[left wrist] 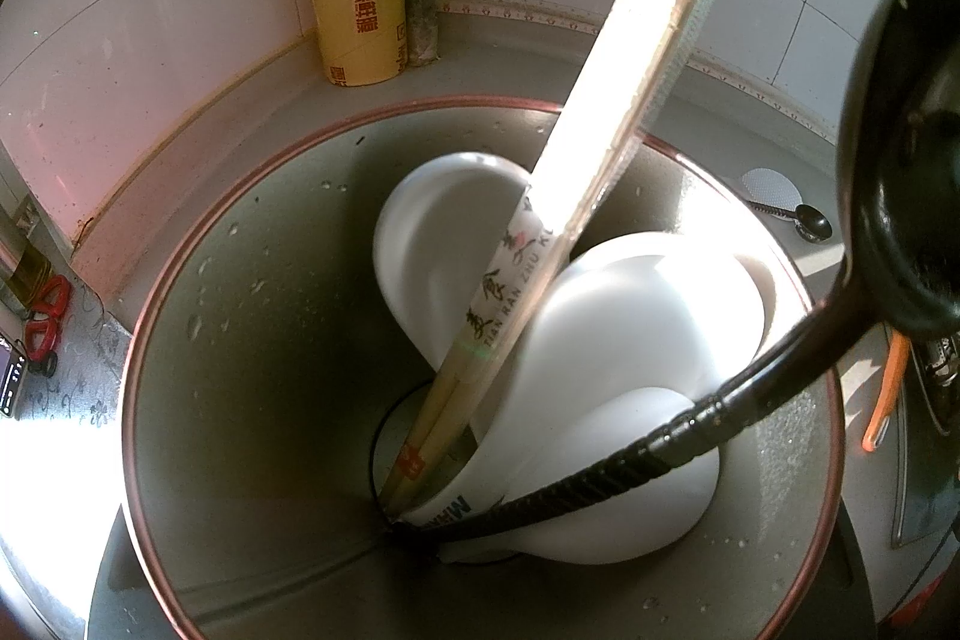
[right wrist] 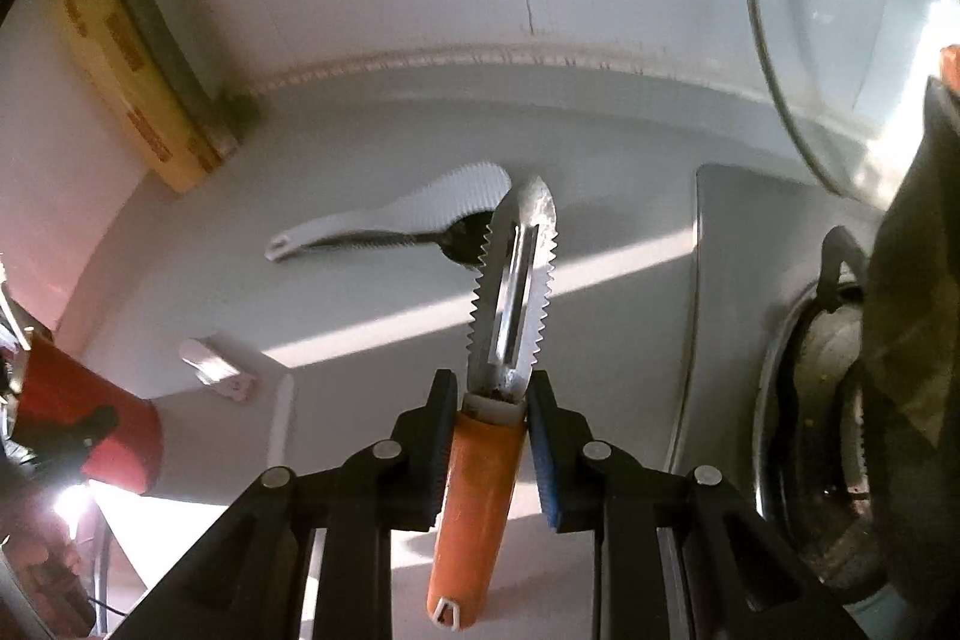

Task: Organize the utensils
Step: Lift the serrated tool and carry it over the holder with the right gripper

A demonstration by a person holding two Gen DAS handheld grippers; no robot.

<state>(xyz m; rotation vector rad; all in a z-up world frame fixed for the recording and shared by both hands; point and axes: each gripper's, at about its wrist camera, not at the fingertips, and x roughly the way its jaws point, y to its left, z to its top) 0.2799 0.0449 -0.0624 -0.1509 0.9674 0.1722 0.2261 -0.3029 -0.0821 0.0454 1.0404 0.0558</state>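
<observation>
Currently: right gripper (right wrist: 486, 430) clamps orange-handled peeler (right wrist: 480, 508); left gripper out of view.

Left wrist view: utensil holder (left wrist: 240, 340) contains wrapped chopsticks (left wrist: 570, 196), white spoons (left wrist: 630, 370), black ladle (left wrist: 750, 394). Right wrist view: peeler blade points up, above counter (right wrist: 600, 340); white rice paddle (right wrist: 420, 214) and black spoon (right wrist: 462, 235) lie together behind.

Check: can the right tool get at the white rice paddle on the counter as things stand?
Probably not yet. The path to the white rice paddle looks open, but the right tool is shut on the orange-handled peeler, so it has no free grip.
</observation>
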